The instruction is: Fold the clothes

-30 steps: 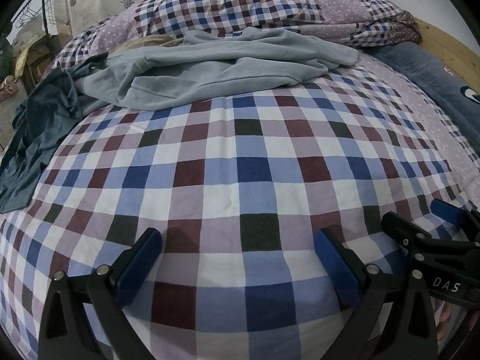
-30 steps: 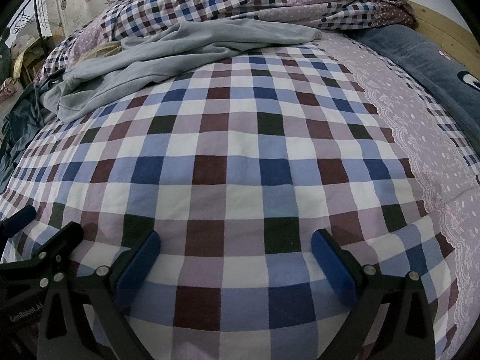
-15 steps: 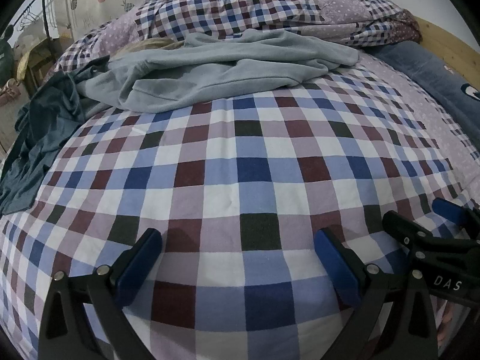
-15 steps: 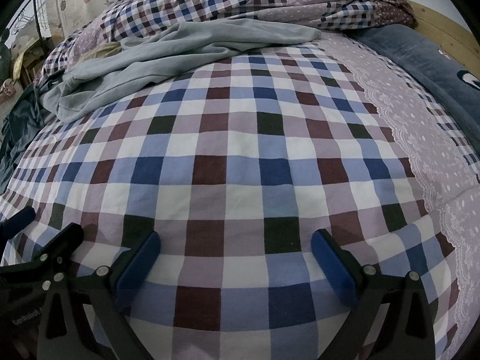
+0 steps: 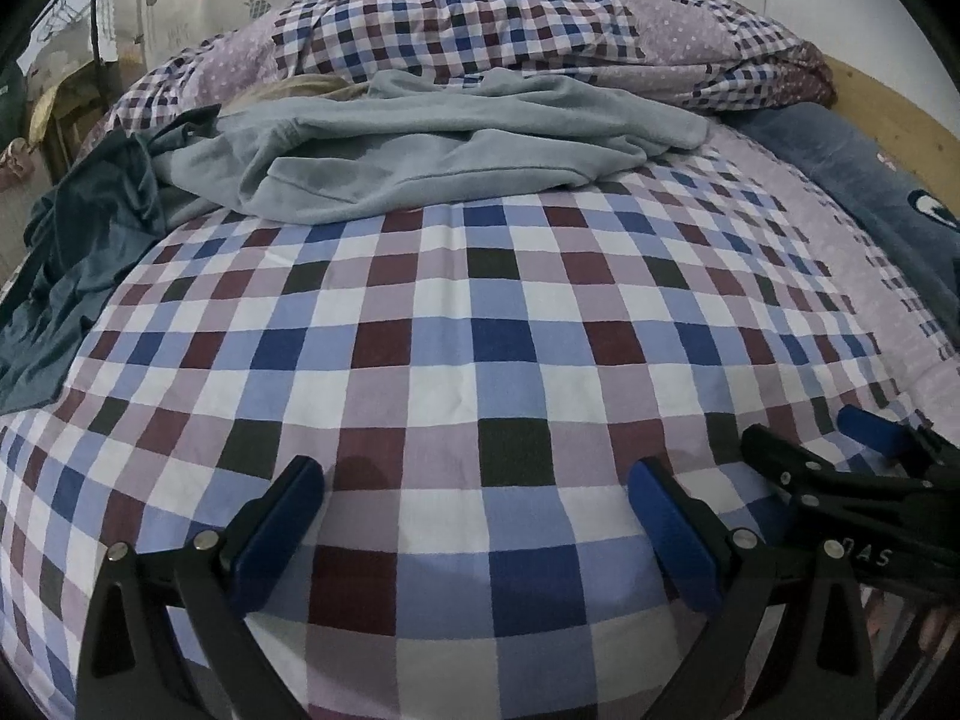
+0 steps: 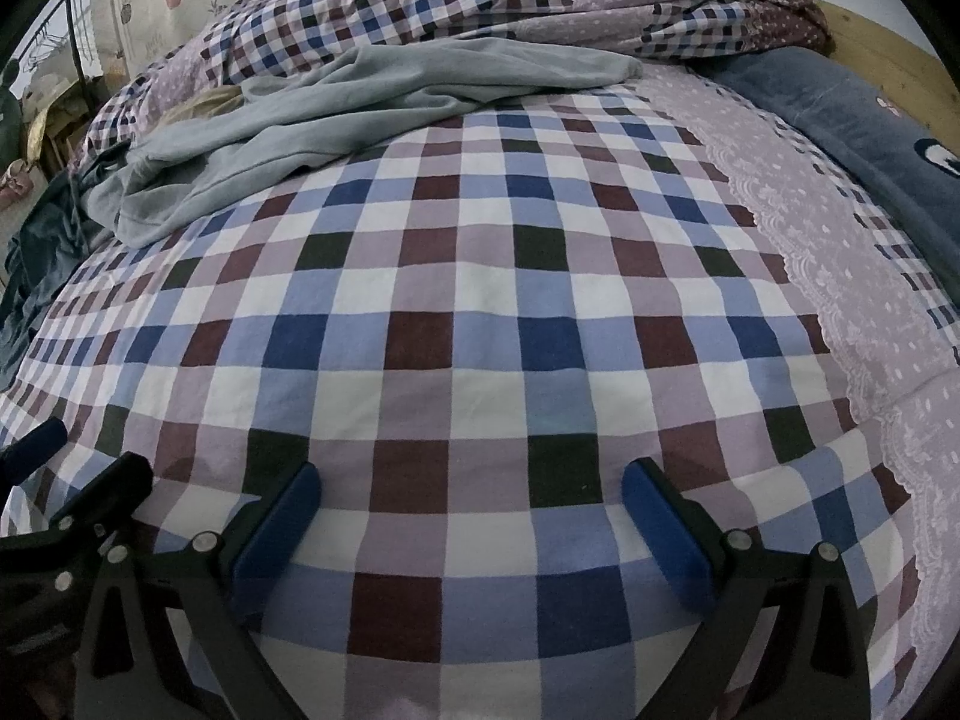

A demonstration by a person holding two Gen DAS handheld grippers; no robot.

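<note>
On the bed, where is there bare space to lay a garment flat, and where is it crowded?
The checked sheet is bare from both open grippers, left and right, up to the grey garment. On the right, the lace-edged strip bounds it. The far side is crowded: grey garment, dark teal garment at far left, folded quilt behind.

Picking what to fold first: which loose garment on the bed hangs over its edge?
The dark teal garment, crumpled at the bed's left side and trailing off it; the light grey sweatshirt lies wholly on top.
</note>
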